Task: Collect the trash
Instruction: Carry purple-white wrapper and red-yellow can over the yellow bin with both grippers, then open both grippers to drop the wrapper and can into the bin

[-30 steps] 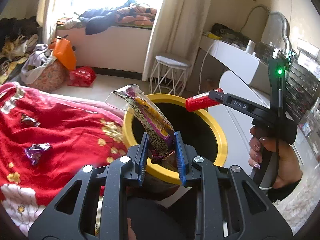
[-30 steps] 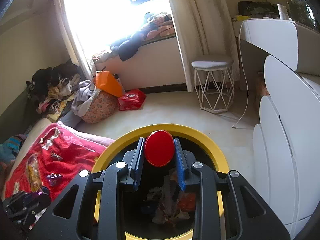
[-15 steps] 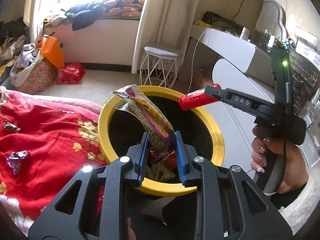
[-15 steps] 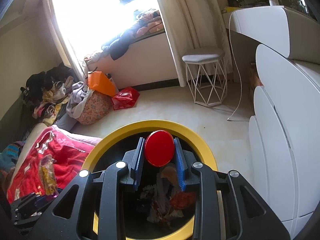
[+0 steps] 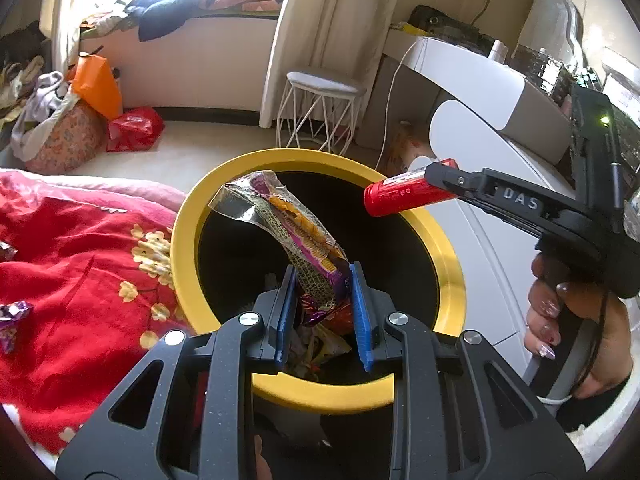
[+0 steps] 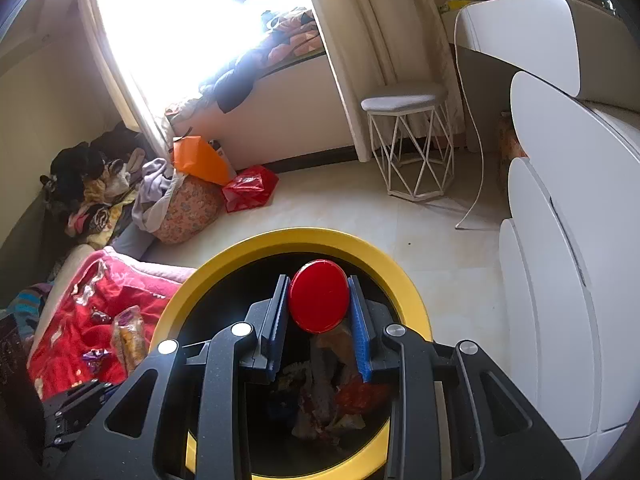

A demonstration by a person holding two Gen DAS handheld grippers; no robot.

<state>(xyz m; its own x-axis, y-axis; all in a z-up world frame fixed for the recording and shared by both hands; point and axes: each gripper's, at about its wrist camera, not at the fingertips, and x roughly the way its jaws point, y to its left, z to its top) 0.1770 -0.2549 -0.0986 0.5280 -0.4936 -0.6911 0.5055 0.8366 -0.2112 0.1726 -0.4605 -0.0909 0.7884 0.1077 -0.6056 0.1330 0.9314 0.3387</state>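
A black bin with a yellow rim (image 5: 188, 216) (image 6: 404, 280) stands below both grippers, with crumpled trash (image 6: 328, 400) at its bottom. My left gripper (image 5: 324, 280) is shut on a long purple and yellow snack wrapper (image 5: 296, 224), which sticks up over the bin's mouth. My right gripper (image 6: 319, 296) is shut on a red cylindrical container (image 6: 319, 296) (image 5: 404, 196), held over the bin's far right rim; a hand (image 5: 560, 320) grips its handle. More wrappers lie on the red blanket: a purple one (image 5: 14, 314) and a yellow one (image 6: 128, 332).
A red floral blanket (image 5: 80, 272) covers the bed left of the bin. White rounded furniture (image 6: 560, 240) stands to the right. A white wire stool (image 6: 408, 136), a red bag (image 6: 250, 188) and a pile of clothes (image 6: 100, 184) sit on the floor beyond.
My left gripper has moved with the wrapper from above the bin's near-left rim to over its mouth, and lower. The right gripper has shifted slightly over the bin, still holding the red container.
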